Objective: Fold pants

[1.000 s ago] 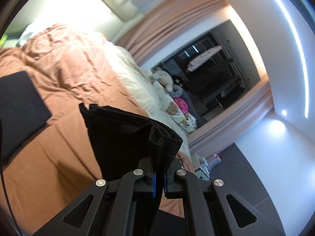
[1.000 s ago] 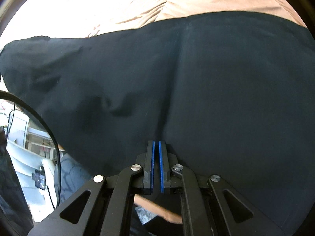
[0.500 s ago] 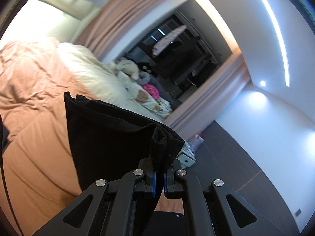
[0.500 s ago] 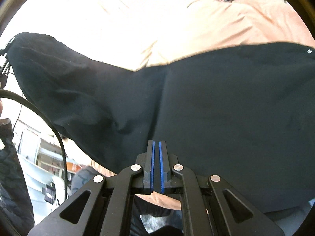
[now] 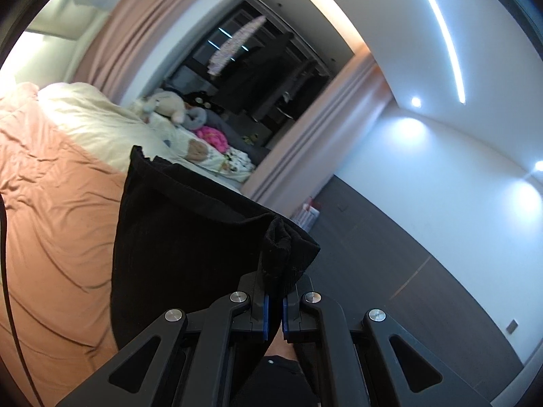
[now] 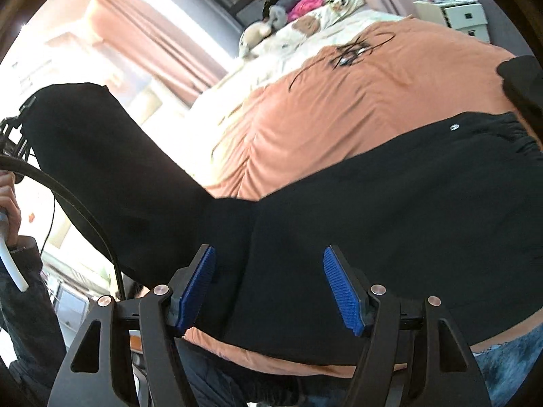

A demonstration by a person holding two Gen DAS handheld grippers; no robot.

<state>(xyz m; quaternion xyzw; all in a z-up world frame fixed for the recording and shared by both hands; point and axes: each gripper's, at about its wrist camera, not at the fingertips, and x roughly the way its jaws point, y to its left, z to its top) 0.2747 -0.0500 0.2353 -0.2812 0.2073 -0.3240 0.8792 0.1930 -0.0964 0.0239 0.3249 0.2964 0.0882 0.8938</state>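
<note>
The black pants (image 6: 390, 203) lie across the orange bedspread (image 6: 339, 108), waistband at the right. One leg rises to the left, held up by my left gripper. In the left wrist view that leg end (image 5: 190, 237) hangs bunched from my left gripper (image 5: 275, 302), which is shut on the fabric. My right gripper (image 6: 268, 281) is over the pants near the bed's front edge. Its jaws are opening, blue pads (image 6: 342, 291) wide apart, and the cloth lies beneath them without being pinched.
Stuffed toys (image 5: 169, 105) and a cream blanket (image 5: 101, 125) lie at the bed's far end. A tangle of black cable (image 6: 353, 51) rests on the bedspread. A white bedside unit (image 6: 454, 13) stands beyond. A person's hand (image 6: 8, 203) and a cable are at the left edge.
My right gripper went from shut to wide open and drew back from the pants. My left gripper lifted the pant leg higher and swung it, still clamped.
</note>
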